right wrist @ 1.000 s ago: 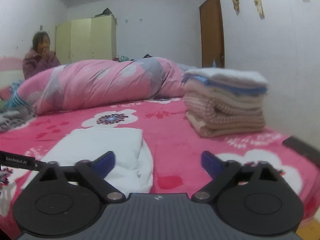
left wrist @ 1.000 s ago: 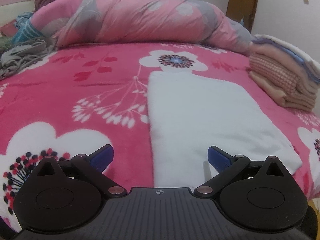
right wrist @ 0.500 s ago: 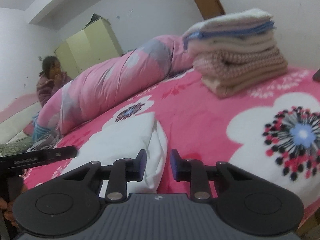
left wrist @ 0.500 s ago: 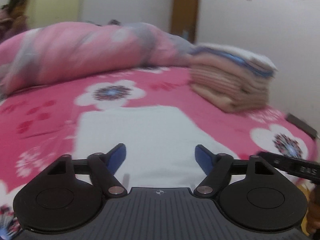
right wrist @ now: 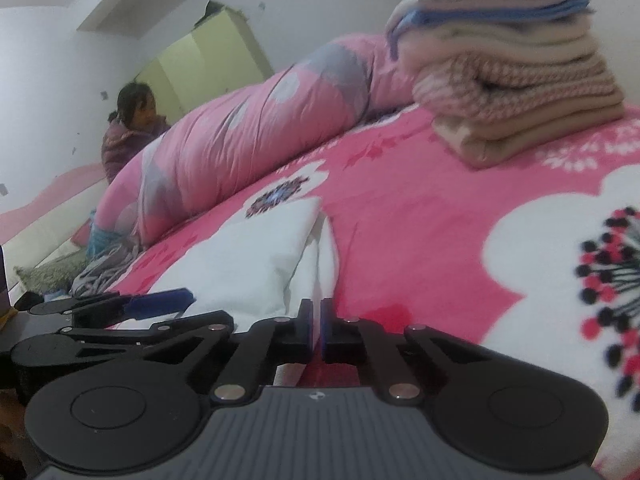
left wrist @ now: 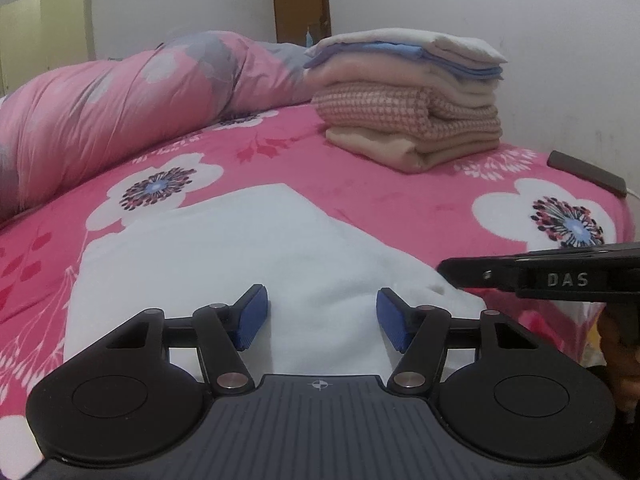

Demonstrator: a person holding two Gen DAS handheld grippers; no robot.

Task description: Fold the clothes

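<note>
A folded white garment (left wrist: 248, 252) lies on the pink flowered bed; it also shows in the right wrist view (right wrist: 256, 264). My left gripper (left wrist: 322, 318) is open, its blue pads either side of the garment's near edge. My right gripper (right wrist: 317, 330) is shut at the garment's near right corner; I cannot tell whether cloth is between the pads. It shows side-on in the left wrist view (left wrist: 452, 274), touching that corner. A stack of folded clothes (left wrist: 408, 100) sits at the far right of the bed, also in the right wrist view (right wrist: 508, 60).
A rolled pink quilt (left wrist: 132, 112) lies along the back of the bed. A dark flat object (left wrist: 586, 172) lies at the bed's right edge by the wall. Crumpled grey clothes (right wrist: 104, 268) lie far left. A person (right wrist: 132, 120) sits behind the quilt.
My right gripper has closed from wide open to shut and come down to the garment's corner. My left gripper swung right, lowered toward the garment's near edge, and narrowed a little.
</note>
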